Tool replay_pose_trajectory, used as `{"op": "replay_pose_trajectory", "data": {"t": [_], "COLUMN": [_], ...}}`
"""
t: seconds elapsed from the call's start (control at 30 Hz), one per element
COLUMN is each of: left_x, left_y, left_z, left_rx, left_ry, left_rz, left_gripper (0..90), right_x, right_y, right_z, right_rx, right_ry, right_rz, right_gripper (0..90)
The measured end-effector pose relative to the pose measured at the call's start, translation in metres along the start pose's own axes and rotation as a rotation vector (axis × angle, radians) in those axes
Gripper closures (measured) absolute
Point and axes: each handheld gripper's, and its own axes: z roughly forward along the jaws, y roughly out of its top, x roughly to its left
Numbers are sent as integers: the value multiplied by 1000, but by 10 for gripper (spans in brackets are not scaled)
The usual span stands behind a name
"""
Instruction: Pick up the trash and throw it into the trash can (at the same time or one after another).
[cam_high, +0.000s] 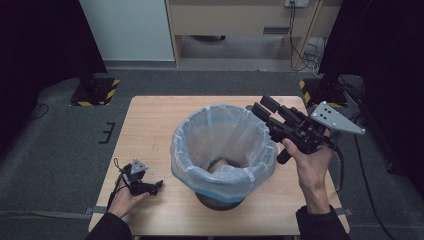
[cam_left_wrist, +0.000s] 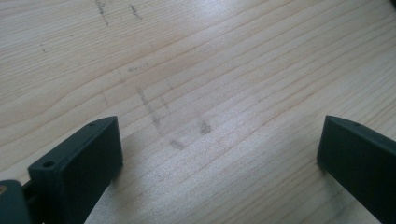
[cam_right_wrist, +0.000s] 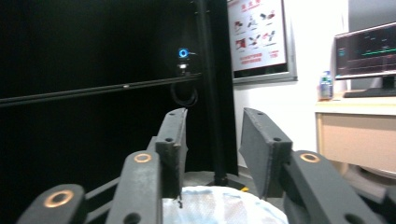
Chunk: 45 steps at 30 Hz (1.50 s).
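Sitting just left of the right tongs (cam_high: 264, 108): bin (cam_high: 223, 150).

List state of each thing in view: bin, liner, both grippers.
bin: upright on the table, something brownish at the bottom, too unclear to identify.
bag liner: fitted in the bin, folded over the rim, mouth open.
left gripper: resting low on the table, jaws wide apart, nothing between them.
right gripper: held raised at the bin's right rim, jaws apart, nothing between them.
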Motion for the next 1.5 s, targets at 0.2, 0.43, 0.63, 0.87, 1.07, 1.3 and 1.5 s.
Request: {"op": "replay_pose_trajectory", "data": {"t": [0.2,0.43,0.63,0.87,1.07,1.3,1.5], "left_x": [0,0,0,0,0,0,0], "left_y": [0,0,0,0,0,0,0], "left_z": [0,0,0,0,0,0,0], "left_rx": [0,0,0,0,0,0,0], "left_ry": [0,0,0,0,0,0,0], "left_rz": [0,0,0,0,0,0,0], "left_gripper": [0,0,0,0,0,0,0], "right_x": [-16,-43,-66,-87,-100,-118,-127], "right_y": [-5,-22,-39,-59,-80,-112,-146], "right_z": [-12,-26,-36,-40,-38,-37,-34], "right_rx": [4,33,66,123,206,339,472], "right_ry": [-65,-151,-215,-301,-342,-401,-423], "right_rz": [-3,13,31,41,50,41,60], "right_gripper": [529,504,471,428,420,463,545]}}
